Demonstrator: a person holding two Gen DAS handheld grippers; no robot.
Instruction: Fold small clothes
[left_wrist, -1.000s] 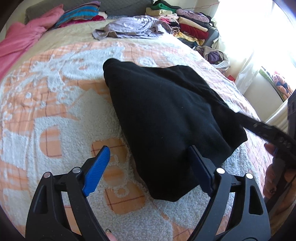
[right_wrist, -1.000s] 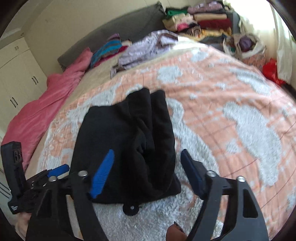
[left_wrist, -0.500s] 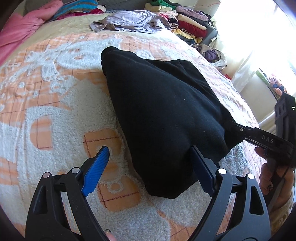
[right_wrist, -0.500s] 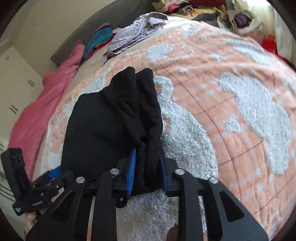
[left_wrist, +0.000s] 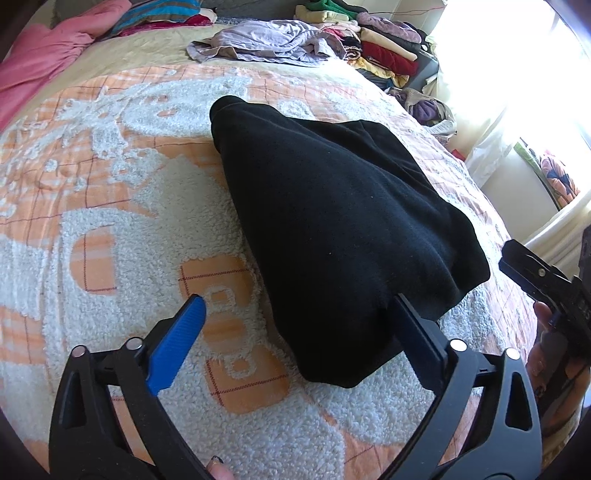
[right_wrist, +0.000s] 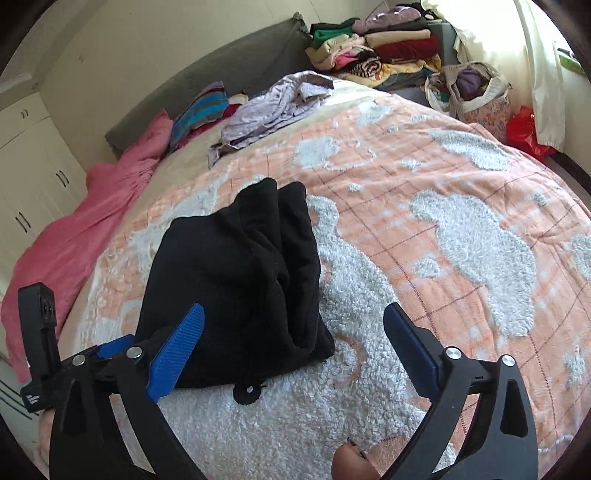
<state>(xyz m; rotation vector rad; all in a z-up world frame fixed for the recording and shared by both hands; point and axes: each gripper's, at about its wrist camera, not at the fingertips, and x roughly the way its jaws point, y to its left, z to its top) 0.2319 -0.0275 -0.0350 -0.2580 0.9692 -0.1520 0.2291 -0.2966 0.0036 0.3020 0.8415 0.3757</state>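
A folded black garment (left_wrist: 332, 229) lies on the orange and white bedspread (left_wrist: 110, 184). My left gripper (left_wrist: 298, 300) hovers at its near corner. Its jaws are opening; the corner sits between them beside the right pad (left_wrist: 417, 339), and neither pad presses on it. In the right wrist view the same garment (right_wrist: 236, 280) shows bunched folds along its right side. My right gripper (right_wrist: 294, 310) is opening wide over the garment's near right corner, gripping nothing. Each gripper shows at the edge of the other view: right gripper (left_wrist: 535, 280), left gripper (right_wrist: 40, 332).
A crumpled lilac garment (left_wrist: 258, 40) and a striped pile lie at the head of the bed. Stacked folded clothes (right_wrist: 369, 48) sit beyond the far corner. A pink blanket (right_wrist: 74, 221) runs along one side, with a bag of clothes (right_wrist: 469, 88) beside the bed.
The right gripper, shut on the garment's bunched edge half a second ago, has let go, opened wide and drawn back. The left jaws widened a little; the garment stays put.
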